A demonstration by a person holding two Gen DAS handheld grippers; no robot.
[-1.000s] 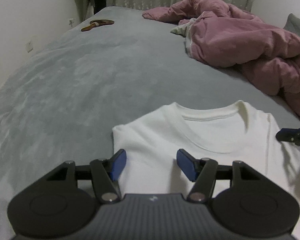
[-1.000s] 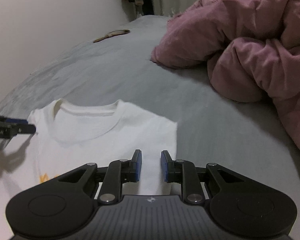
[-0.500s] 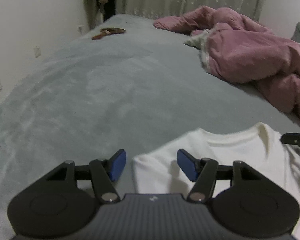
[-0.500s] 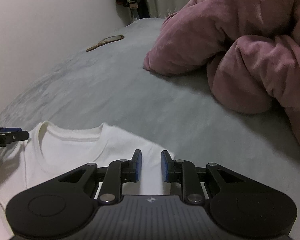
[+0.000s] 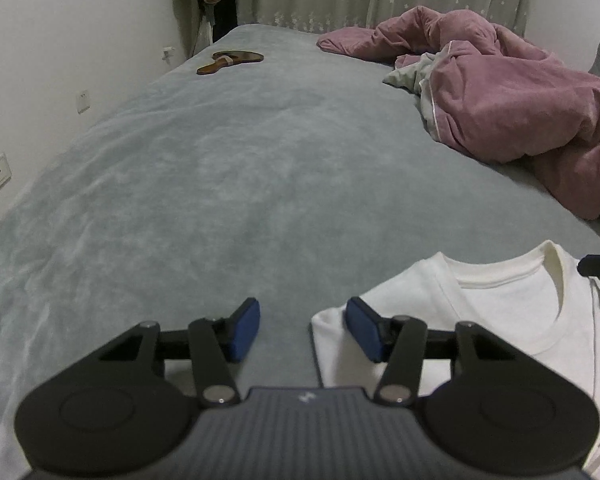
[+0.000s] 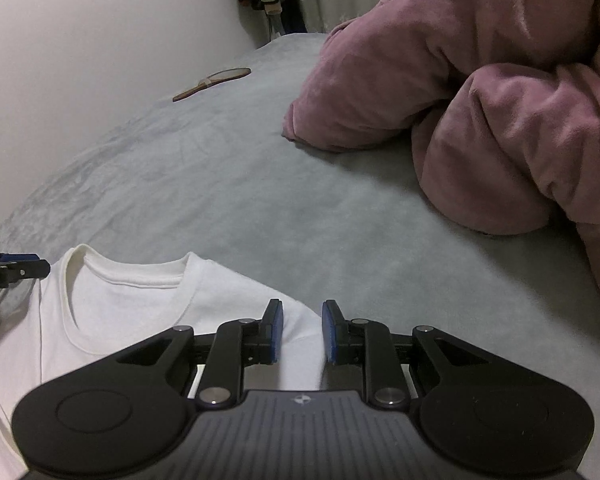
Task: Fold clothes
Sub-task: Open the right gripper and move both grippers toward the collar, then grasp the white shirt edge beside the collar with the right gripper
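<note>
A white shirt (image 5: pixel 500 320) lies flat on a grey bed (image 5: pixel 240 200), collar away from the cameras. The left claw (image 5: pixel 303 330), released, its jaws just closing with only the shirt's left shoulder corner between them, points down at it. The right claw (image 6: pixel 302 330), narrowly apart, not gripping, straddles the right shoulder edge. Likely next: pinching both shoulders to start a fold. A pink duvet (image 6: pixel 480 100) is heaped far right.
</note>
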